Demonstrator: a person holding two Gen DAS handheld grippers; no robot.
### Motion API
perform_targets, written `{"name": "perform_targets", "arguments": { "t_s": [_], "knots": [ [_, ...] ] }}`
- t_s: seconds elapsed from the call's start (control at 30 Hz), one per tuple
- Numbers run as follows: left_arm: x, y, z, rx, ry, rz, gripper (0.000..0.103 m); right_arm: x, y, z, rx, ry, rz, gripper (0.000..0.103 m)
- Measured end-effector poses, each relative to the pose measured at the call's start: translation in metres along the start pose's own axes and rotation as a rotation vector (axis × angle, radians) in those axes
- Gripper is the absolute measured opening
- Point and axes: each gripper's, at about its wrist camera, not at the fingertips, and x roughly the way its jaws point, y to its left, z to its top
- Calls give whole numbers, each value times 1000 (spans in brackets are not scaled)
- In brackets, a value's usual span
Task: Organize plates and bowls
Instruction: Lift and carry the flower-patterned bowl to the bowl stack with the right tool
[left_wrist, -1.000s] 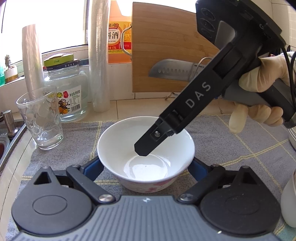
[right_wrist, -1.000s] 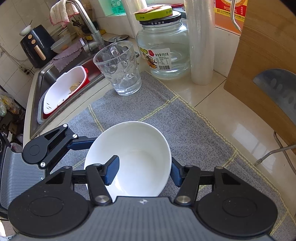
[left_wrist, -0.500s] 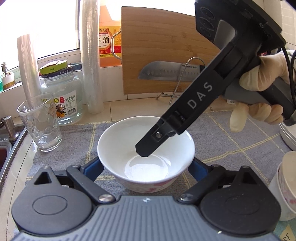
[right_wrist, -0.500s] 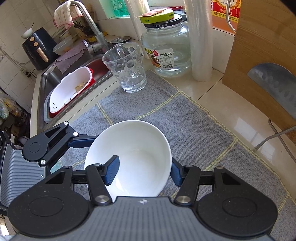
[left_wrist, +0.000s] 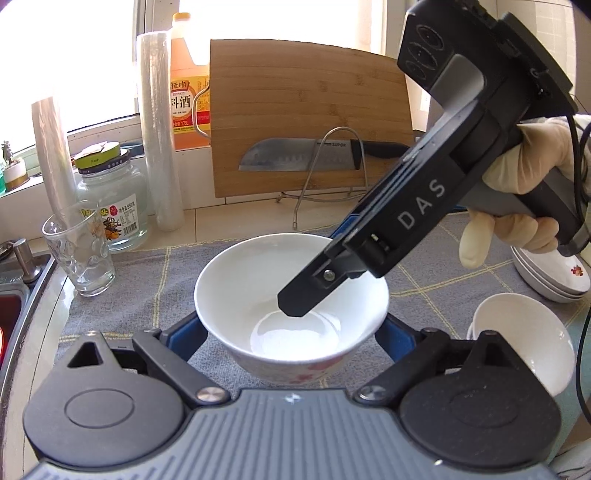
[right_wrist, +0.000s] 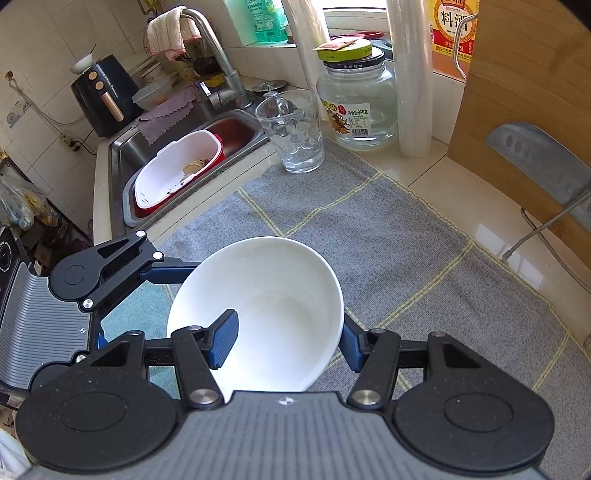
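Observation:
A white bowl (left_wrist: 240, 288) with a pink flower pattern on its outside hangs above the grey mat (left_wrist: 436, 280), held by both grippers. My left gripper (left_wrist: 291, 332) clasps it from outside, one blue pad on each flank. My right gripper (right_wrist: 286, 343) pinches the bowl (right_wrist: 266, 295) by its wall, one finger inside and the other outside the rim. In the left wrist view the right gripper (left_wrist: 317, 280) reaches in from the upper right, held by a gloved hand (left_wrist: 517, 221). At the right stand a second white bowl (left_wrist: 517, 332) and a stack of plates (left_wrist: 546, 280).
A drinking glass (left_wrist: 79, 251), a lidded glass jar (left_wrist: 110, 206) and a cling film roll (left_wrist: 159, 129) stand at the mat's far left. A cutting board (left_wrist: 306, 110) with a knife (left_wrist: 295, 158) leans on the wall. The sink (right_wrist: 184, 147) holds a white basin.
Both grippers have lifted the bowl together and carried it rightward, away from the glass and jar. The second bowl and the plate stack have come into view at the right.

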Motion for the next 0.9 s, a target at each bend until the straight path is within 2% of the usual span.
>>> {"name": "perform_targets", "arguments": {
  "t_s": [0.47, 0.9],
  "knots": [
    [-37, -41, 1, 38, -2, -46, 96, -51, 21, -48, 9, -37, -24, 64],
    [-39, -85, 0, 96, -4, -156, 96, -95, 18, -103, 86, -75, -95, 64]
  ]
}}
